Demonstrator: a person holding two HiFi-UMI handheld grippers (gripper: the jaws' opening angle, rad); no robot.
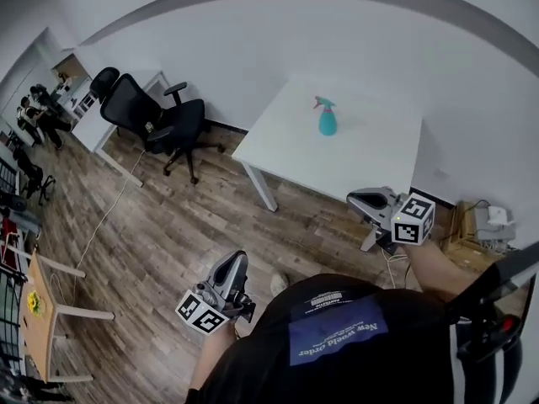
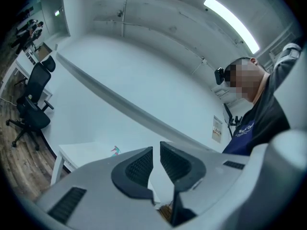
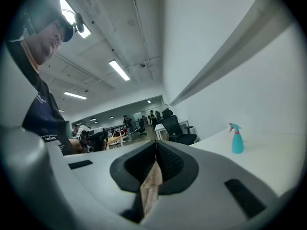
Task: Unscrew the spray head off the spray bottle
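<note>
Right claw closed, empty — spray bottle well apart.

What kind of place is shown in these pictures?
Probably an open-plan office: black swivel office chairs, a plain white rectangular table, and long ceiling strip lights over a wood-pattern floor.

From the head we look steeply down over the person onto the floor, with the tabletop well ahead. Our camera on the left gripper tilts up toward the wall and ceiling lights, catching the tabletop low at left. The one on the right gripper looks about level across the tabletop. All three views share that distant tabletop and the spray bottle on it.
</note>
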